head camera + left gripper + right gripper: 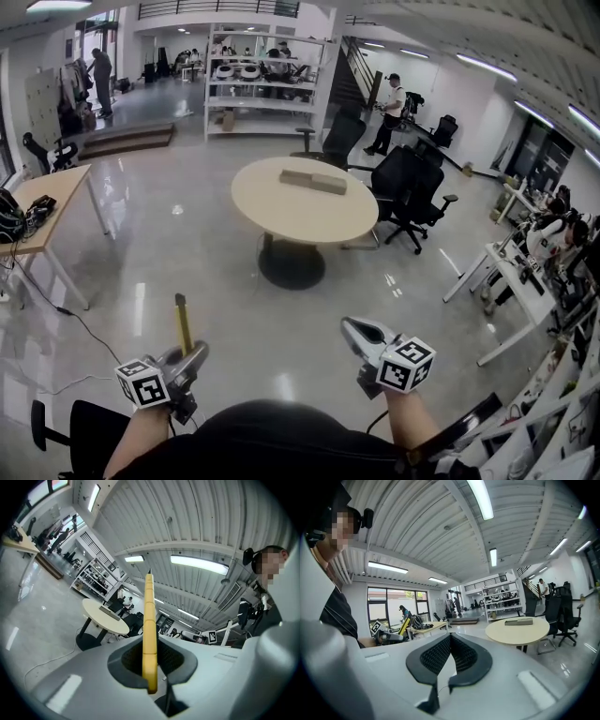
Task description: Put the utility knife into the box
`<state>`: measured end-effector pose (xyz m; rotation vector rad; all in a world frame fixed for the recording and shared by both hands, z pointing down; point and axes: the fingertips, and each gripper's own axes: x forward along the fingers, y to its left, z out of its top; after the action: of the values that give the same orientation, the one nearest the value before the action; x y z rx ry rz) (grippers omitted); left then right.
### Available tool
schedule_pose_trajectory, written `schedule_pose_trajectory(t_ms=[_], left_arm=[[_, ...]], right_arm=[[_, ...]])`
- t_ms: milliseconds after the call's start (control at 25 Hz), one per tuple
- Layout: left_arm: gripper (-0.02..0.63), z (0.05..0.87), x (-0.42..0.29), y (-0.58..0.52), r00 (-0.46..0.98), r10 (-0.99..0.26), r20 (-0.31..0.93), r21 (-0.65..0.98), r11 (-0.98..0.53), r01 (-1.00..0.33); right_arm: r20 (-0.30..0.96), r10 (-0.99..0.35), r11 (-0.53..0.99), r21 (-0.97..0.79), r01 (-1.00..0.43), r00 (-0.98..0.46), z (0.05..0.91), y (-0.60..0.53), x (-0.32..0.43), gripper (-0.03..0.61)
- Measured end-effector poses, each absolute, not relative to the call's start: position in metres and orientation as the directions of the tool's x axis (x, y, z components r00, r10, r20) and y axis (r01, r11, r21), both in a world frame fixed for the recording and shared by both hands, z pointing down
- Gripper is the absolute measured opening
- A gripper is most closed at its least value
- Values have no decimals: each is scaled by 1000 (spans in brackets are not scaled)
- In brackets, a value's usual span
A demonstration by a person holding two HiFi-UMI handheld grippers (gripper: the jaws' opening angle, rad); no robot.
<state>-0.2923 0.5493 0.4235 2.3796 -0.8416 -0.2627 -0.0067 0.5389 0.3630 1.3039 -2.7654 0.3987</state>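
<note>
Two tools: left gripper (192,355) clamps yellow utility knife (182,323); right gripper (355,329) closed, empty.

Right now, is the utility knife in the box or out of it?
Out. The left tool grips the yellow knife; the box lies far off on the round table.

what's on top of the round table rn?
Only a flat box lies on the round table. Whether it is open, and what it holds, can't be told from this far off.
</note>
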Motion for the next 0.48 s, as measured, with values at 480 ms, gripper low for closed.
schedule_pose_trajectory(t_ms=[480], left_arm=[[29,447,-379,536,757,-652,47,599,-588,-544]], right_arm=[[160,-747,608,-231,-760,-646,370,514,-85,15]])
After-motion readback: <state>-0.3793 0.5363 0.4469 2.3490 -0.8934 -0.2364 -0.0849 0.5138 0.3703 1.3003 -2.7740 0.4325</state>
